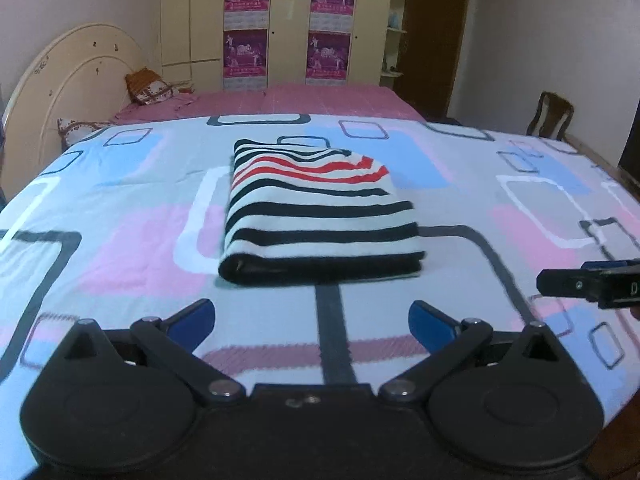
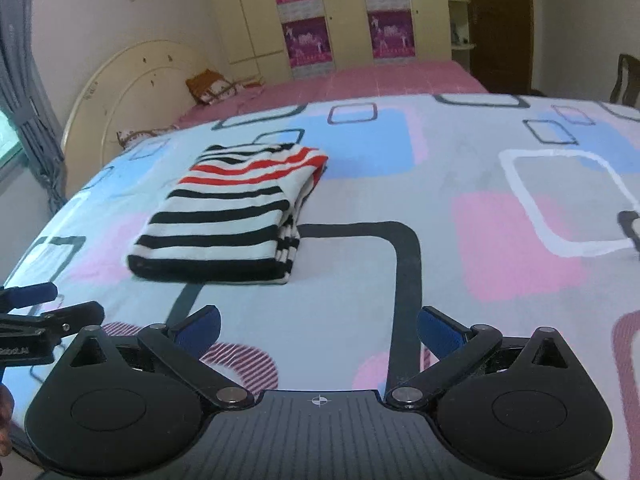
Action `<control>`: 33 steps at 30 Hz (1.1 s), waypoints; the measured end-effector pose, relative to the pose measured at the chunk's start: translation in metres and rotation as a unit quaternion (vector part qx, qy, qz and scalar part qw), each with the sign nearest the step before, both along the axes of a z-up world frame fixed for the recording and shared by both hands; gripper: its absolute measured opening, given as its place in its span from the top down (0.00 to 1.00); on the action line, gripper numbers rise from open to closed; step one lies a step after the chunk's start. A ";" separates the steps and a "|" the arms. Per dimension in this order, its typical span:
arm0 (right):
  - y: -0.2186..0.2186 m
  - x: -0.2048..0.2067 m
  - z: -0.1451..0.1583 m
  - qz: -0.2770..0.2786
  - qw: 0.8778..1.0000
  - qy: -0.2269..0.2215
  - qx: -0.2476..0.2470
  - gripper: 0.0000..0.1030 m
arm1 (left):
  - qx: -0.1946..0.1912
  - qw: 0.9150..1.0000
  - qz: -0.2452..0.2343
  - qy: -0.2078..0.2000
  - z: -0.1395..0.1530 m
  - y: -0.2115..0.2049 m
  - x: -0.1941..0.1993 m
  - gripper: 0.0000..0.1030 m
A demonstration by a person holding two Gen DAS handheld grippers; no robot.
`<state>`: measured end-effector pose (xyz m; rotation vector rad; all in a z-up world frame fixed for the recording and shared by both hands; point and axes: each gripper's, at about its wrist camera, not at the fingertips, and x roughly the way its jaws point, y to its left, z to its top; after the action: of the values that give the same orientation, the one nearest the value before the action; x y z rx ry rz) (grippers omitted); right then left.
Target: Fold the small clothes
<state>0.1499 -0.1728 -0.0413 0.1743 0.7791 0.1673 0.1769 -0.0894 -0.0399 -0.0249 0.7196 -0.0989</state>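
A small striped garment (image 1: 320, 216), white with black and red stripes, lies folded into a neat rectangle on the patterned bedsheet (image 1: 120, 208). It also shows in the right wrist view (image 2: 232, 216), ahead and to the left. My left gripper (image 1: 312, 326) is open and empty, just short of the garment's near edge. My right gripper (image 2: 320, 330) is open and empty, over bare sheet to the right of the garment. The right gripper shows at the right edge of the left wrist view (image 1: 592, 284), and the left gripper at the left edge of the right wrist view (image 2: 36, 312).
The bed has a cream headboard (image 1: 68, 80) and pillows (image 1: 150, 86) at the far left. A pink sheet (image 1: 300, 100) covers the far part. Wardrobes with purple posters (image 1: 288, 24) stand behind. A wooden chair (image 1: 552, 114) stands at the right.
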 end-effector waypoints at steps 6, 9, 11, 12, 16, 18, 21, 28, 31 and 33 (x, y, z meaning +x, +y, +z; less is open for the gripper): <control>0.007 -0.048 0.021 0.004 1.000 -0.014 -0.007 0.00 | 0.005 1.000 0.003 -0.018 0.018 -0.010 -0.044 0.00; 0.008 -0.068 0.030 0.003 1.000 -0.021 -0.012 0.00 | 0.004 1.000 0.000 -0.027 0.027 -0.015 -0.062 0.00; 0.009 -0.082 0.037 -0.001 0.999 -0.028 -0.017 0.00 | 0.006 0.999 -0.002 -0.033 0.034 -0.018 -0.073 0.00; 0.010 -0.088 0.040 -0.002 0.999 -0.030 -0.020 0.00 | 0.008 0.999 -0.003 -0.037 0.037 -0.019 -0.078 0.00; 0.010 -0.106 0.053 -0.005 0.999 -0.044 -0.026 0.00 | 0.002 0.999 0.000 -0.047 0.044 -0.018 -0.093 0.00; 0.011 -0.109 0.057 -0.005 0.999 -0.047 -0.022 0.00 | 0.001 0.999 0.000 -0.051 0.046 -0.017 -0.097 0.00; 0.017 -0.113 0.062 -0.001 0.998 -0.052 -0.026 0.00 | -0.001 0.998 0.003 -0.060 0.049 -0.014 -0.099 0.00; 0.028 -0.119 0.065 0.008 0.998 -0.058 -0.031 0.00 | -0.008 0.998 0.007 -0.069 0.054 -0.005 -0.102 0.00; 0.029 -0.119 0.066 0.006 0.998 -0.058 -0.031 0.00 | -0.008 0.998 0.005 -0.070 0.054 -0.004 -0.102 0.00; 0.028 -0.118 0.065 0.004 0.998 -0.058 -0.033 0.00 | -0.009 0.997 0.004 -0.070 0.054 -0.004 -0.101 0.00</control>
<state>0.0320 -0.1445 0.0236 0.0984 0.6683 0.1584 0.0756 -0.0932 0.0146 -0.0369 0.5780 -0.0981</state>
